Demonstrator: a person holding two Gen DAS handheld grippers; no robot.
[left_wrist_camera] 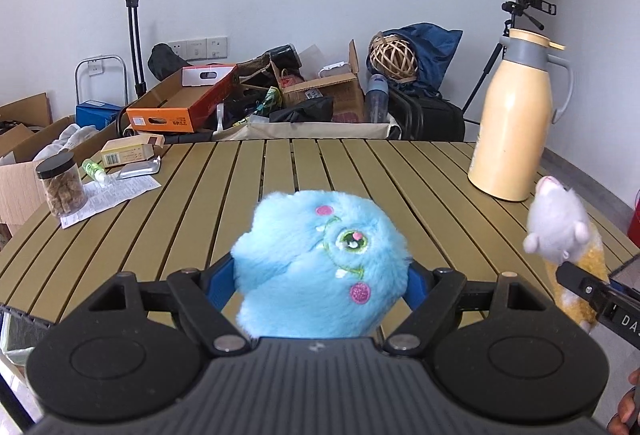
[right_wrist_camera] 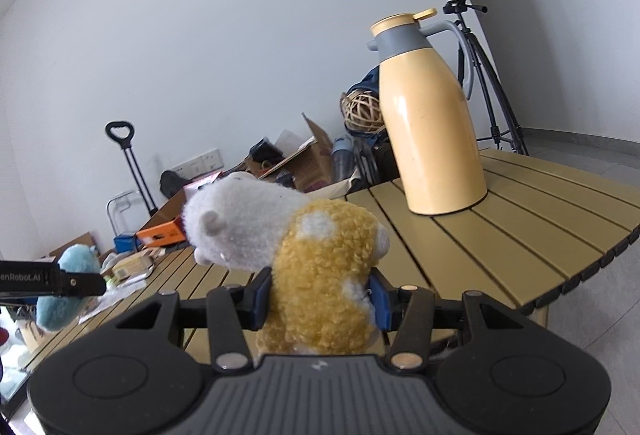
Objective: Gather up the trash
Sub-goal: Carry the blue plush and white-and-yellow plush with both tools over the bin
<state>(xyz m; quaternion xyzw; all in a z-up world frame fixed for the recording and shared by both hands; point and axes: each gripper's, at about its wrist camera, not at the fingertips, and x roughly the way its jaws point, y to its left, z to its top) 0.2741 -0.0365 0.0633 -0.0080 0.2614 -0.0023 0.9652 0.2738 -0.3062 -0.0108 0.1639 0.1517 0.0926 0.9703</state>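
Above the slatted table, both grippers carry soft toys clear of the surface; the left gripper is closed on a blue plush, its blue pads pressing into the fur at either flank, so the body bulges forward between them and the embroidered face tips upward; the right gripper is clamped on a yellow and grey plush, squeezed at the yellow midsection while the grey head leans out to the left; gripping each at the waist seems chosen because the fur compresses and gives the pads purchase. Whether these toys count as trash I cannot say; the likelier candidates lie at the table's far left corner: a printed paper sheet, a silver foil packet resting on it, a small green bottle and a yellowish carton, with a black-lidded jar of brown pieces standing just beside them. A yellow thermos jug stands upright near the far right edge, well apart from that litter. No bin shows plainly in either view; boxes and bags are piled beyond the table against the wall.
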